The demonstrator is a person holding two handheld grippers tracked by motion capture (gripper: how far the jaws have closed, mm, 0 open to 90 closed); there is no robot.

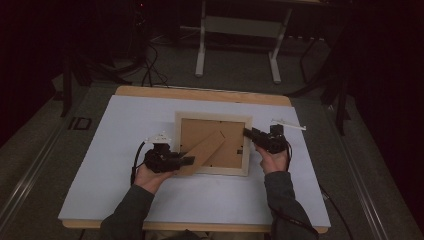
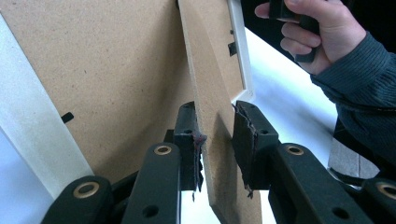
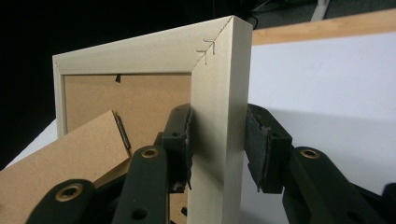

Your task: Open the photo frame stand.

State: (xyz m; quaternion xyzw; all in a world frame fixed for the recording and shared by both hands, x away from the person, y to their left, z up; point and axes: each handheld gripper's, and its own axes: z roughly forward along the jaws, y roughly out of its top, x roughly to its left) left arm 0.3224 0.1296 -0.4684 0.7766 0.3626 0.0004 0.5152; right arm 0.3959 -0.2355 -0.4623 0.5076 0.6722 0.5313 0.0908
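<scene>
Two claws on the frame lying face-down on the table: right claw clamps its rail, left claw straddles the stand, right pad apart. We close squarely before swinging it.

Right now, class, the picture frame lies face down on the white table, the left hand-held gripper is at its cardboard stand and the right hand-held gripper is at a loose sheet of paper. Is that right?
Not quite. The right hand-held gripper is at the frame's wooden side bar, not at paper, as the right gripper view shows. The rest holds: left hand-held gripper at the cardboard stand.
</scene>
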